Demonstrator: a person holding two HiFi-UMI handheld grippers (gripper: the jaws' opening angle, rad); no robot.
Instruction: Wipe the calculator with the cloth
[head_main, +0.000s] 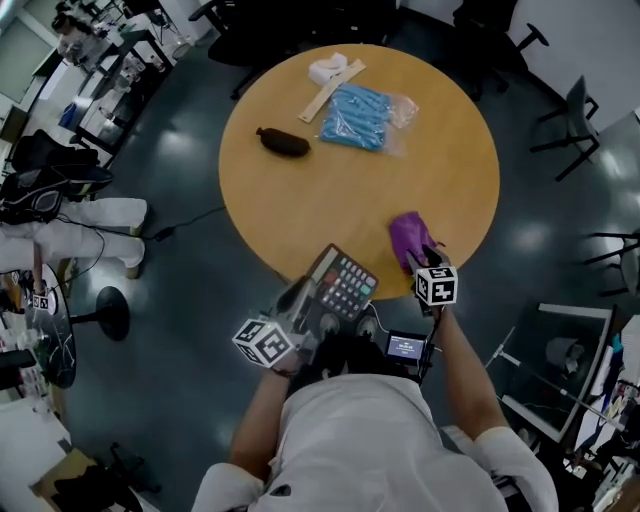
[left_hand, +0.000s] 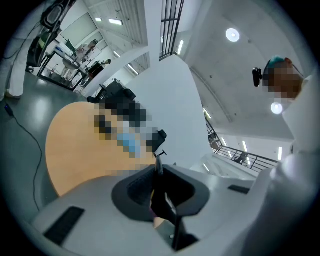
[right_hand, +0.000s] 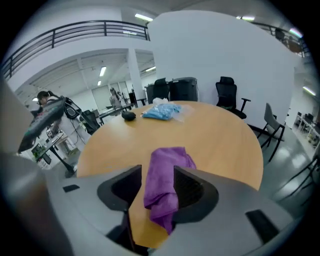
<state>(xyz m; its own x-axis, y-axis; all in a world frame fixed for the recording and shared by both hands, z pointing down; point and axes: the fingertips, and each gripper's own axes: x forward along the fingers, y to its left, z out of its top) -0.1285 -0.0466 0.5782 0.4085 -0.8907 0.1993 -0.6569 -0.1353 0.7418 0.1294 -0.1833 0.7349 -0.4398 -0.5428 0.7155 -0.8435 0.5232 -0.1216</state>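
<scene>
The calculator (head_main: 342, 283), dark with rows of keys, is lifted off the round wooden table (head_main: 330, 190) at its near edge and tilted up. My left gripper (head_main: 305, 300) is shut on its near end. In the left gripper view the calculator (left_hand: 163, 200) appears only as a thin dark edge, pinched in the left gripper (left_hand: 159, 172). The purple cloth (head_main: 408, 238) lies crumpled on the table near the right front edge. My right gripper (head_main: 425, 255) is over it. In the right gripper view the cloth (right_hand: 167, 160) lies in the wide-open right gripper (right_hand: 157, 172), resting on the tabletop.
At the far side of the table lie a black pouch (head_main: 283, 142), a blue bag in clear plastic (head_main: 357, 115), a wooden ruler (head_main: 333, 90) and a white item (head_main: 327, 68). Office chairs (head_main: 575, 120) stand around the table on the grey floor.
</scene>
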